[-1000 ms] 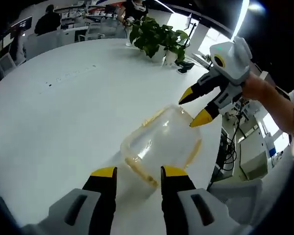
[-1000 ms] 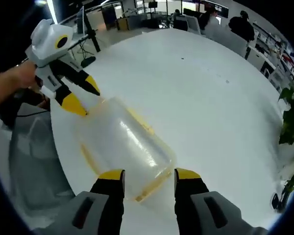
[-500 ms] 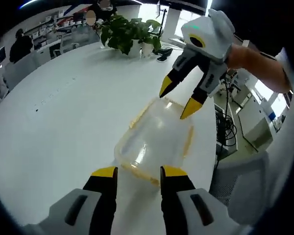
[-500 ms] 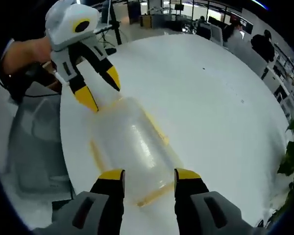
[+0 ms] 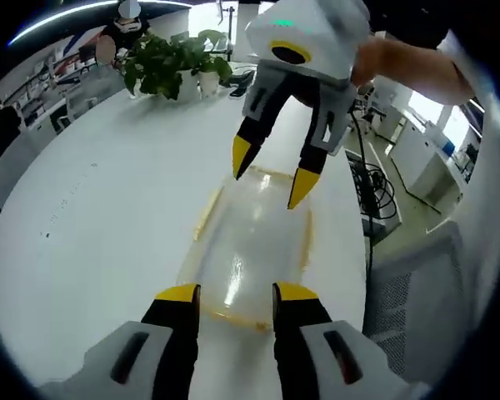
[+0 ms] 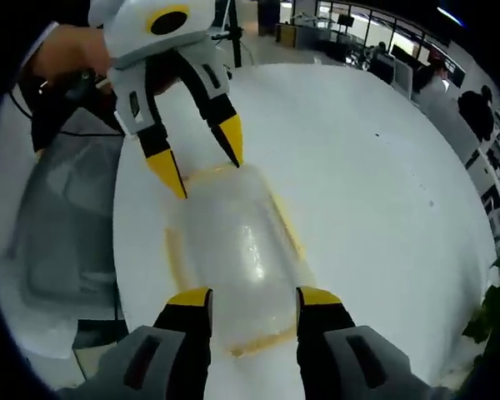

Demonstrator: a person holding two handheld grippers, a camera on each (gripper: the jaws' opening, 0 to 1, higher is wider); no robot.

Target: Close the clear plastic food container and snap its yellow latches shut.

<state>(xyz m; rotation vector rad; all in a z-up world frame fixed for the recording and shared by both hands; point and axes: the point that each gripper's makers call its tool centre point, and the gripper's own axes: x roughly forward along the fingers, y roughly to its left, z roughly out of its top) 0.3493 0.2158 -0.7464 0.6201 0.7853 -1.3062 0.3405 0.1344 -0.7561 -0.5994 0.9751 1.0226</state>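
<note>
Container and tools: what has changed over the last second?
Both open tools, left and right, swung into line with the container's long axis, one at each short end, facing each other. Neither took hold. The container stayed on the white table, lid on.

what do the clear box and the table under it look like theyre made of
The clear rectangular food container looks like thin glossy plastic: the tabletop shows through it and highlights streak its top. Its yellow latches seem opaque plastic, though blurred. The white round table looks like smooth matte laminate; material uncertain.
</note>
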